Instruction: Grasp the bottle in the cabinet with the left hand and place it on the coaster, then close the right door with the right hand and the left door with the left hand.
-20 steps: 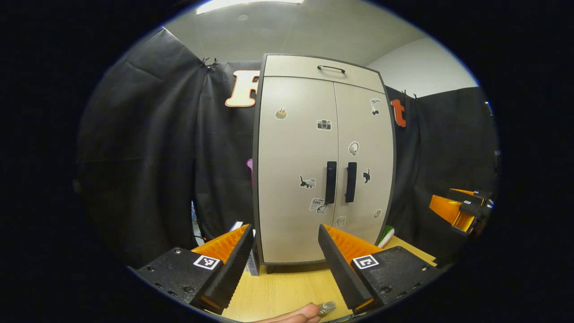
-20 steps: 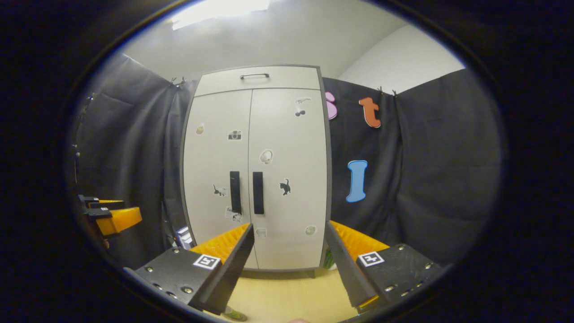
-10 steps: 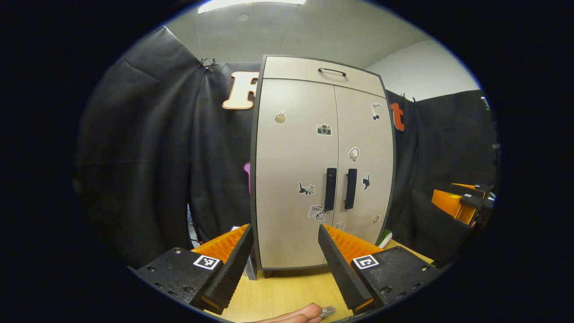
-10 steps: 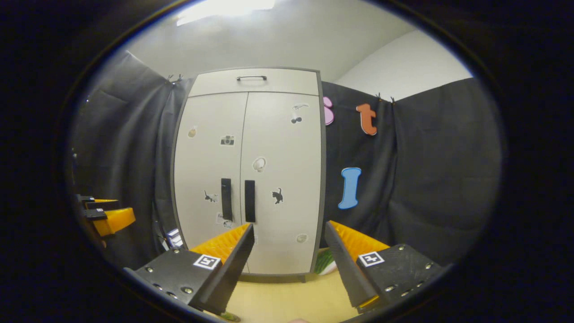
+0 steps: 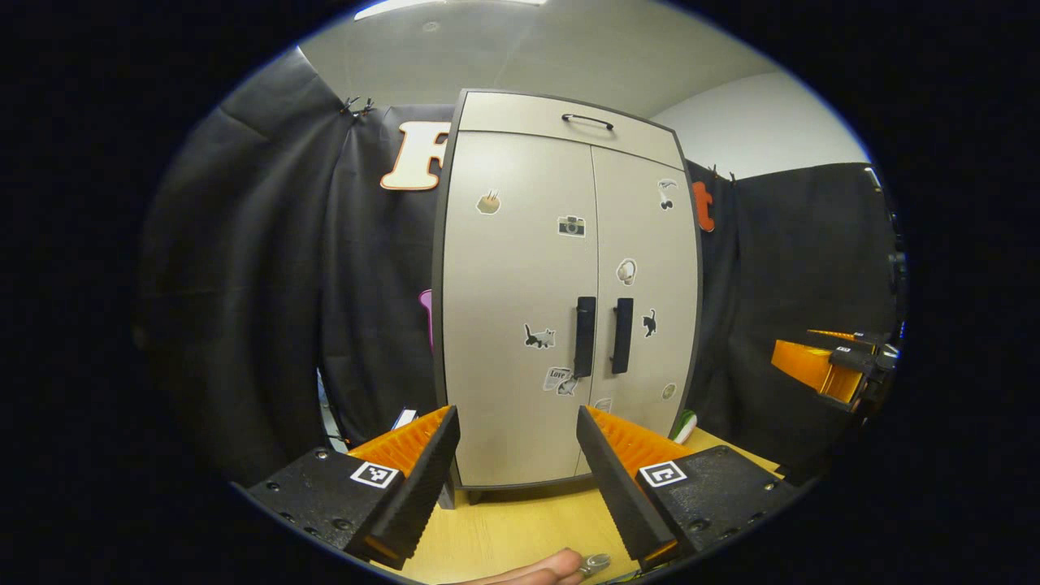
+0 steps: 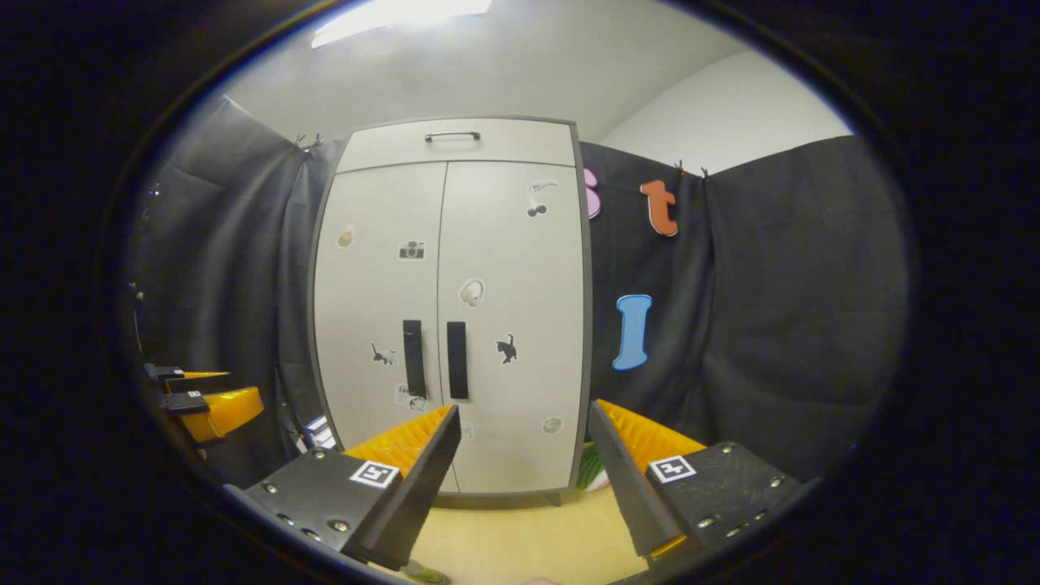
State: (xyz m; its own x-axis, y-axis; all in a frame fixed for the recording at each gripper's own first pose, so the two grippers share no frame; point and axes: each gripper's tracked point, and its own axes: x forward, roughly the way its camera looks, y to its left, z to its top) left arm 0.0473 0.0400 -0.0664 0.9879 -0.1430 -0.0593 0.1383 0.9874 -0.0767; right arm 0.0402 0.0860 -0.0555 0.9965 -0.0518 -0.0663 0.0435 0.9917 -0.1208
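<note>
A beige cabinet (image 5: 520,268) (image 6: 496,244) stands on the wooden table (image 5: 520,528), both doors shut, so the bottle inside is hidden. Two black handles (image 5: 585,335) (image 5: 622,335) sit side by side at the doors' meeting edge. My left gripper (image 5: 516,416) is open with nothing between its fingers, a short way in front of the doors' lower part. My right gripper (image 6: 524,413) is also open and empty, facing the right door's lower half. Each gripper shows off to the side of the other's view: the right gripper (image 5: 829,370) and the left gripper (image 6: 207,402).
A green and white object (image 5: 685,424) (image 6: 591,471) lies by the cabinet's right foot. A small box (image 5: 404,418) sits at its left side. A fingertip (image 5: 536,570) with a small metal piece (image 5: 597,561) shows at the table's near edge. A drawer with a handle (image 5: 587,121) tops the cabinet.
The cabinet has slid a little to the left in the left gripper view and shifted slightly in the right gripper view. Both grippers stay open and the doors stay shut.
</note>
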